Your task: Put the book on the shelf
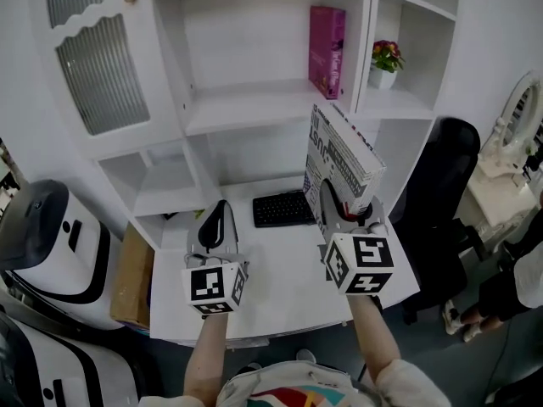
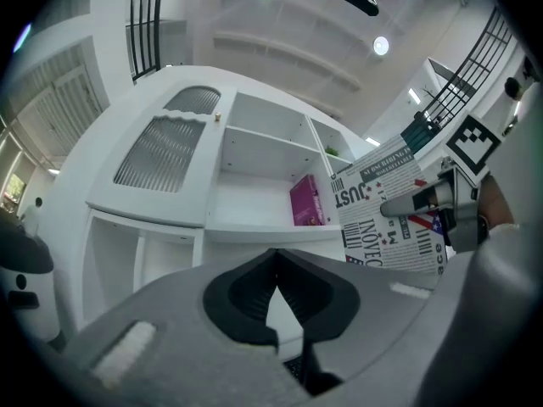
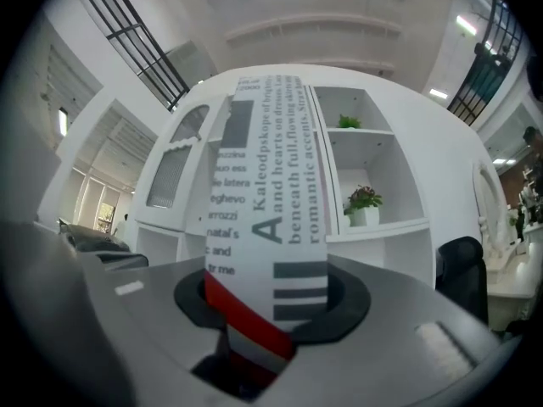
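Observation:
A book with a newsprint-style black-and-white cover (image 1: 339, 161) is held up in the air, tilted, in front of the white shelf unit (image 1: 254, 107). My right gripper (image 1: 338, 213) is shut on its lower end; in the right gripper view the book's spine (image 3: 270, 219) rises from between the jaws. The left gripper view shows the same book (image 2: 386, 214) at the right. My left gripper (image 1: 217, 225) hovers over the desk with its jaws closed and nothing in them. A pink book (image 1: 327, 51) stands upright on the middle shelf.
A black keyboard (image 1: 283, 209) lies at the back of the white desk (image 1: 280, 287). A potted plant with red flowers (image 1: 386, 63) stands in the right shelf bay. A black chair (image 1: 450, 176) is to the right, a cardboard box (image 1: 134, 276) to the left.

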`<state>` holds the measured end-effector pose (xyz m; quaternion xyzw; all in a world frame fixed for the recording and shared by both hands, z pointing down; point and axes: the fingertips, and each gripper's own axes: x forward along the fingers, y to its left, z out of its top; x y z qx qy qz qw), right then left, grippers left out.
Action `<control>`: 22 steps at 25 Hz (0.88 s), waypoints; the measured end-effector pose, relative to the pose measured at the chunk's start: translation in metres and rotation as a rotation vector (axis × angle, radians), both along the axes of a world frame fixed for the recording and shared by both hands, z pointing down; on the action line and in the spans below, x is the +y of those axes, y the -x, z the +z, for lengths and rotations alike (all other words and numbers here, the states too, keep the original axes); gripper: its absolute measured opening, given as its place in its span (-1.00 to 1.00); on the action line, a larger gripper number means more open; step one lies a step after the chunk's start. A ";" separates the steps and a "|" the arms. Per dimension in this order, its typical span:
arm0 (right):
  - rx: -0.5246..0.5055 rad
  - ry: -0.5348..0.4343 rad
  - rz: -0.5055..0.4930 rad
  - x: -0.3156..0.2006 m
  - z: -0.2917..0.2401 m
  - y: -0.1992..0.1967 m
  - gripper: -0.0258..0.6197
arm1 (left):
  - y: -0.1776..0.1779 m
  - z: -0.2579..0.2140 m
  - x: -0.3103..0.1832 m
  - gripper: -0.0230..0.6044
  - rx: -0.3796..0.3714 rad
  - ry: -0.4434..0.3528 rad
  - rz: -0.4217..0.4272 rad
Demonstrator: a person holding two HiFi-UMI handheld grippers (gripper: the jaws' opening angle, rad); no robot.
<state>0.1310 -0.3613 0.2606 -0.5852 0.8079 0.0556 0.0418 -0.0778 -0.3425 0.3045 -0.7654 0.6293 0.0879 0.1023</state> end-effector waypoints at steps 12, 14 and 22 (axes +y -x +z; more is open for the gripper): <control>-0.087 -0.129 0.007 -0.022 -0.110 -0.019 -0.44 | -0.003 -0.021 0.005 -0.91 -0.003 -0.040 0.024; -0.096 -0.148 -0.001 -0.025 -0.123 -0.019 -0.44 | 0.000 -0.022 0.004 -0.91 0.000 -0.041 0.020; -0.122 -0.183 -0.037 -0.058 -0.167 -0.010 -0.44 | 0.008 -0.032 -0.003 -0.91 0.002 -0.059 0.008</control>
